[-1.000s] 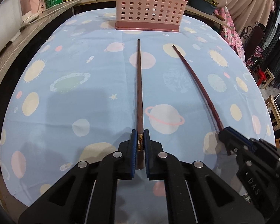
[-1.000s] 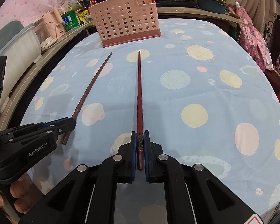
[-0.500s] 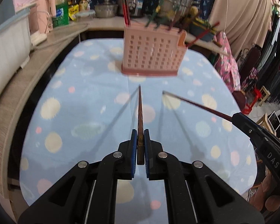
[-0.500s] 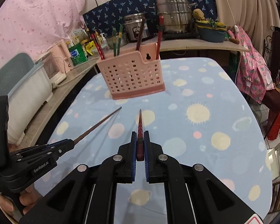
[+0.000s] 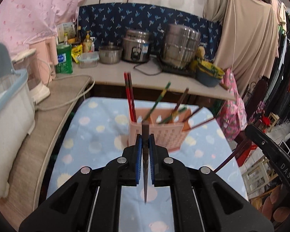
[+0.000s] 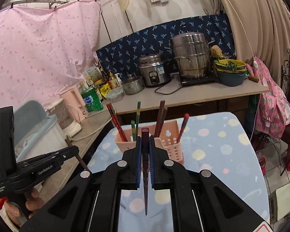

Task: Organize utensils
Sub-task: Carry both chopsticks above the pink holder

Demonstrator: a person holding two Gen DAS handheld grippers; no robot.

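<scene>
A brown chopstick (image 5: 145, 154) is clamped in the left gripper (image 5: 145, 150) and a dark red chopstick (image 6: 145, 164) in the right gripper (image 6: 145, 152), both above the table. Several chopsticks already stand in the pink basket (image 5: 170, 137) ahead; these two remain to be dropped in.

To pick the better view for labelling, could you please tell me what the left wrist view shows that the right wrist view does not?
Only the left wrist view shows the right gripper from the side and racks of clothes. Only the right wrist view shows the left gripper from the side and the curtain rail. Both show a chopstick clamped between fingers, the pink basket, the blue cloth and the pots.
</scene>
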